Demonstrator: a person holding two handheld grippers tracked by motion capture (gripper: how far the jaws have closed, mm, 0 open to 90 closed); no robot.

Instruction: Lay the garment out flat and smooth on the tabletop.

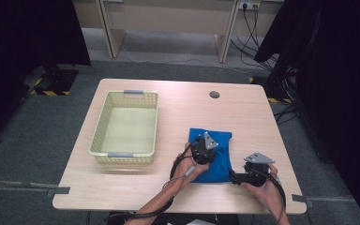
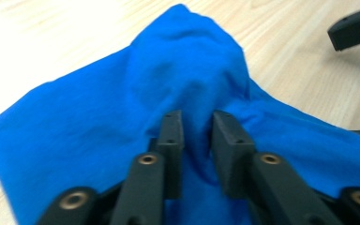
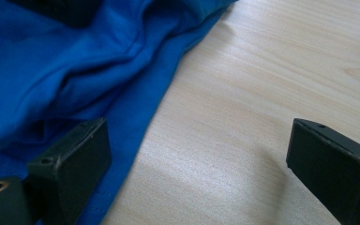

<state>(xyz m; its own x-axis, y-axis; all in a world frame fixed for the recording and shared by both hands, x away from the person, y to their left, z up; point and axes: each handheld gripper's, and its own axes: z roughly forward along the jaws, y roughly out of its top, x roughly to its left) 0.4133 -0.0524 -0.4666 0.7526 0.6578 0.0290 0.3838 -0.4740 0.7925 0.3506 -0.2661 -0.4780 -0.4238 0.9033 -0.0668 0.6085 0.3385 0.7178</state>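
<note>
Right of centre in the high view, toward the near edge of the desk (image 1: 136, 183), lies a blue cloth (image 1: 220, 161), rumpled and roughly square. The left claw (image 1: 201, 149) sits on top of it, and the person's left hand (image 1: 187, 166) comes up from the bottom of the frame behind it. That view leaves the jaws too small to judge; the left claw view settles it: the left claw (image 2: 196, 140) has its two black jaws drawn narrow, with a raised fold of the blue cloth (image 2: 122, 117) pinched between the pads, the fabric peaking toward the top middle of the frame. A black jaw tip of the other claw shows at that frame's upper right corner.

The right claw (image 1: 239, 178) lies low at the cloth's lower right edge in the high view, held by the right hand (image 1: 262, 187). From the right claw view, the right claw (image 3: 197, 159) stands wide: one jaw rests over the hem of the blue cloth (image 3: 51, 70) at lower left, the other over bare wood at lower right, nothing gripped between them.

Well apart, at the left of the desk, stands a pale yellow basket (image 1: 98, 131) with grey handles.
</note>
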